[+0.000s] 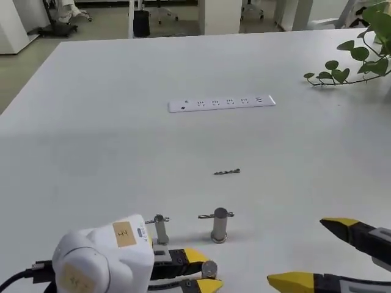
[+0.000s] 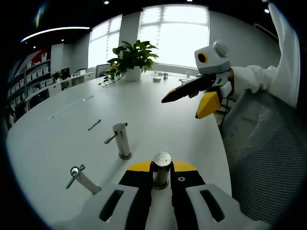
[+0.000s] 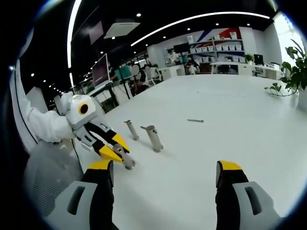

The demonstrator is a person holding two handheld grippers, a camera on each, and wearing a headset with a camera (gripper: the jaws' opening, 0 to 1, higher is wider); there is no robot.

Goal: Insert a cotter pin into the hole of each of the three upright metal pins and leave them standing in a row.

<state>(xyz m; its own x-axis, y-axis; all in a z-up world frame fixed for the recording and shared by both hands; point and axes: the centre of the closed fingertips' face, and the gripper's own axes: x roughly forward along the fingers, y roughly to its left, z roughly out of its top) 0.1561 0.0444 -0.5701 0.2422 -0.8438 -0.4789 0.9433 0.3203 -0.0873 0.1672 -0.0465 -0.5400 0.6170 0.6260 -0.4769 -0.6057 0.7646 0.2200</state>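
A: Progress?
B: 2 of 3 done, far as I see. First pin (image 1: 160,228) & second pin (image 1: 219,226) each have a cotter thru the top hole. Both are upright on the tabletop (image 1: 122,152), just beyond my L fingers.
A: 3rd one?
B: Bare pin (image 2: 161,162), no cotter in it that I can see. My L gripper (image 2: 161,168) is closed on it, a finger on each side of the shaft, pin upright, head poking above the fingertips. In the right gripper view its base looks to be on the tabletop, not 100% sure.
A: R side?
B: R gripper (image 3: 164,168) is spread wide, nothing betw the fingers. It hangs to the right of the bare pin, apart from it.
A: Last cotter?
B: Loose cotter pin (image 1: 226,172) lies flat, well ahead of both sets of fingers, past the second pin. From my open R fingers it's ahead & slightly right.
A: What's left?
B: My read: fetch that cotter w/ R and thread it thru the bare pin's hole while L steadies. The bare pin sits nearer me than the other two, so it prob needs a nudge into the row.
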